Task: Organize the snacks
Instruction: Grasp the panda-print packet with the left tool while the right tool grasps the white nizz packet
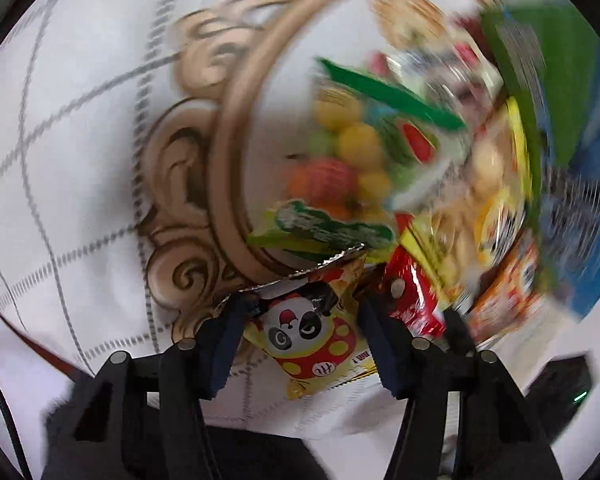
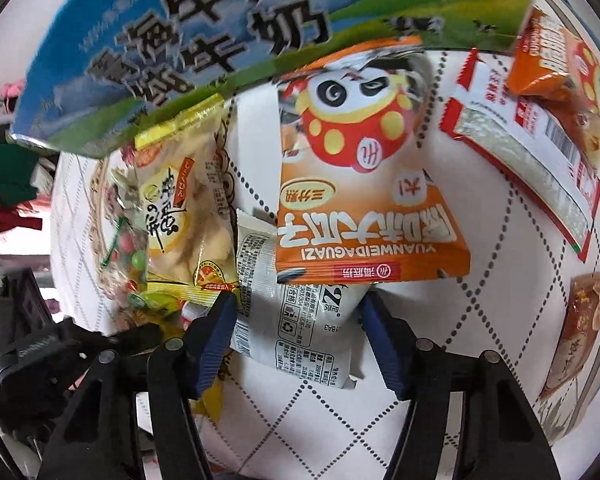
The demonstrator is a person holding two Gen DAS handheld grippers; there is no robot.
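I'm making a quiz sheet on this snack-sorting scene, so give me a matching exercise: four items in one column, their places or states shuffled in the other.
Things:
1. yellow panda packet
2. white packet
3. orange panda packet
4. blue milk carton

Places:
A. between the right gripper's blue pads
B. at the top of the right wrist view, above the snacks
C. between the left gripper's blue pads
D. lying over the white packet's far end

Pairs: 1-C, 2-A, 3-D, 4-B
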